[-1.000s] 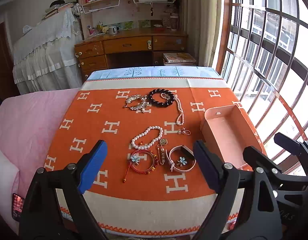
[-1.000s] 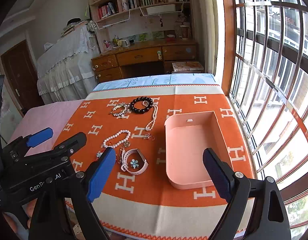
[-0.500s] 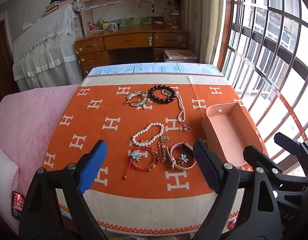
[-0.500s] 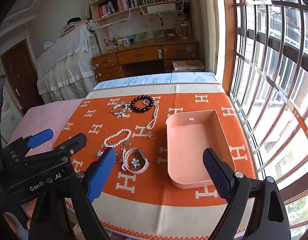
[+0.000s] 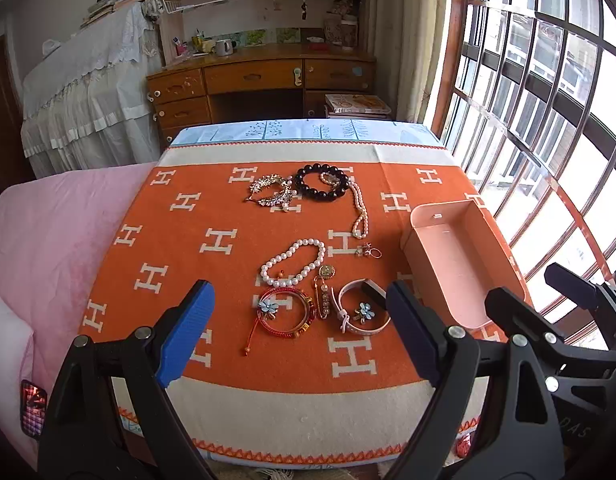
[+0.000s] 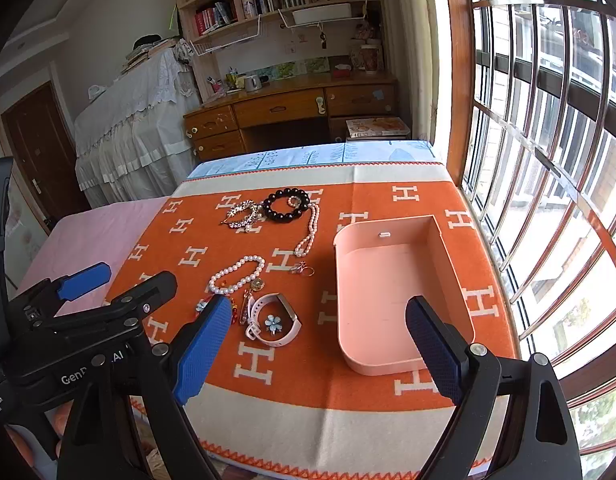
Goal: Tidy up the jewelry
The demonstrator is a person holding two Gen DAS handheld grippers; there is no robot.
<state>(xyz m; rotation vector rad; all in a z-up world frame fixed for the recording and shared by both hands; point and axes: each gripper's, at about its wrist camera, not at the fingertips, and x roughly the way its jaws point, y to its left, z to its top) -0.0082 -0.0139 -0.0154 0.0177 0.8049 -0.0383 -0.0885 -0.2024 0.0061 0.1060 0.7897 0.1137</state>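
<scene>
Several pieces of jewelry lie on an orange blanket [image 5: 211, 280]: a black bead bracelet [image 5: 322, 182], a silver piece [image 5: 269, 194], a pink pearl strand [image 5: 360, 216], a white pearl bracelet [image 5: 293, 262], a red bangle [image 5: 283, 312], a white flower bracelet [image 5: 362, 314] and a small ring [image 5: 370, 252]. An empty pink tray [image 5: 454, 256] stands to their right, also in the right wrist view [image 6: 384, 292]. My left gripper [image 5: 297, 332] is open above the near jewelry. My right gripper [image 6: 322, 346] is open near the tray's front; the white flower bracelet [image 6: 273, 322] lies just left of it.
The blanket covers a table beside a pink bed [image 5: 47, 232] on the left. A barred window [image 5: 548, 100] runs along the right. A wooden desk [image 5: 263, 80] with shelves stands behind the table. The left gripper's body [image 6: 87, 320] shows at the right view's left.
Both grippers have drifted slightly forward and tilted down, so the table sits a little lower and nearer in view. The jaws stay open and the jewelry has not moved.
</scene>
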